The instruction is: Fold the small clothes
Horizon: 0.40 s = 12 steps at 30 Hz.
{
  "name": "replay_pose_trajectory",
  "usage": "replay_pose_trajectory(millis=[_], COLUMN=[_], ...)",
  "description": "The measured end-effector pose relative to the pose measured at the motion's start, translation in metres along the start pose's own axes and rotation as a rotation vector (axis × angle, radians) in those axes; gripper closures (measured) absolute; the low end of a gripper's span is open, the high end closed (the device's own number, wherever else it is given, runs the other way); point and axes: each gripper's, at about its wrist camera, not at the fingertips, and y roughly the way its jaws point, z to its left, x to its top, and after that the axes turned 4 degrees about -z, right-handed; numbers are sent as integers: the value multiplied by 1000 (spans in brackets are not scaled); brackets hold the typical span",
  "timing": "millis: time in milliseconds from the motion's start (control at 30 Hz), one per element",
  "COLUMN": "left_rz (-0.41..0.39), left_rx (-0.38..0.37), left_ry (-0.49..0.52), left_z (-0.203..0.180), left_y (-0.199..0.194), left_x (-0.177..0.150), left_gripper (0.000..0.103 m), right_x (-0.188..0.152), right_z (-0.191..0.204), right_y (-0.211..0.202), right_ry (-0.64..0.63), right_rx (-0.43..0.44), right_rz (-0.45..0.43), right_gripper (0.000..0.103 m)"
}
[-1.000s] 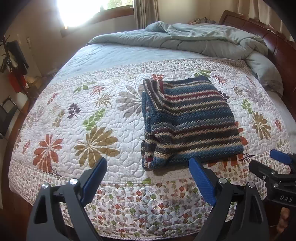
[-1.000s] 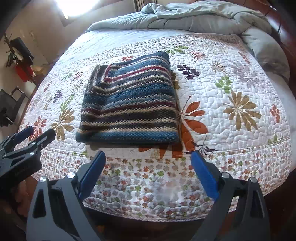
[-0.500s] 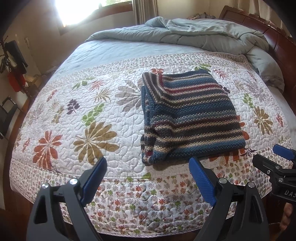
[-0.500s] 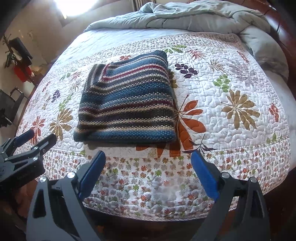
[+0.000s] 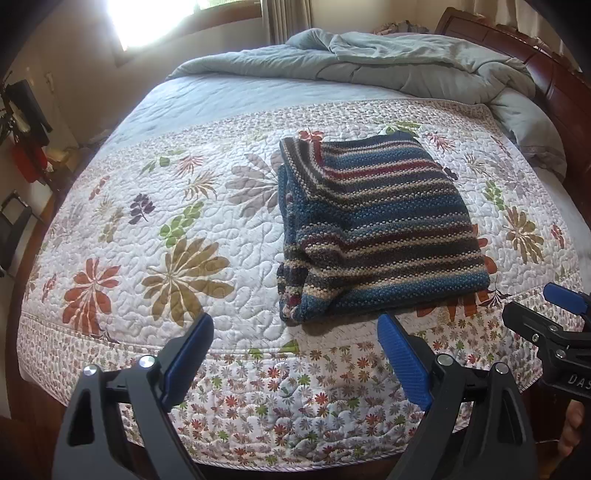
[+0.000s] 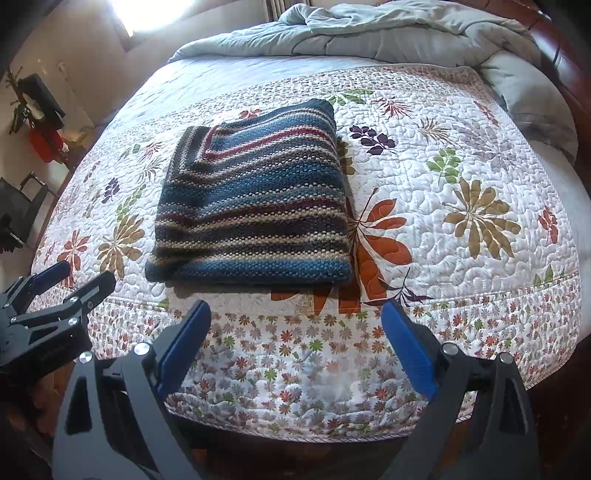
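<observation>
A striped knit sweater (image 5: 373, 225) in blue, red and cream lies folded into a flat rectangle on the floral quilt (image 5: 147, 229); it also shows in the right wrist view (image 6: 255, 210). My left gripper (image 5: 295, 339) is open and empty, hanging off the near edge of the bed, short of the sweater. My right gripper (image 6: 295, 328) is open and empty, also back from the sweater's near edge. Each gripper shows in the other's view: the right one (image 5: 546, 314) at right, the left one (image 6: 70, 280) at left.
A rumpled grey-blue comforter (image 5: 406, 59) is piled at the far end by the dark wooden headboard (image 5: 554, 74). A bright window (image 5: 166, 18) is at the far left. A black chair (image 6: 18, 210) and red items (image 6: 44, 144) stand left of the bed.
Both grippers have pulled back and up a little from the bed, so the folded sweater sits farther off in both views. The sweater has not moved. Both grippers stay open.
</observation>
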Motion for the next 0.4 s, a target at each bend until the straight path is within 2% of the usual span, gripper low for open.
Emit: replay_pose_trajectory(millis=[400], left_rz=[11], left_rx=[-9], left_ry=[4], left_z=[-2], left_y=[0], left_x=[0], left_gripper=[12], right_x=[0], right_z=[0], right_y=[2], right_ry=[7], right_rx=[6], right_rz=[2], right_gripper=[10])
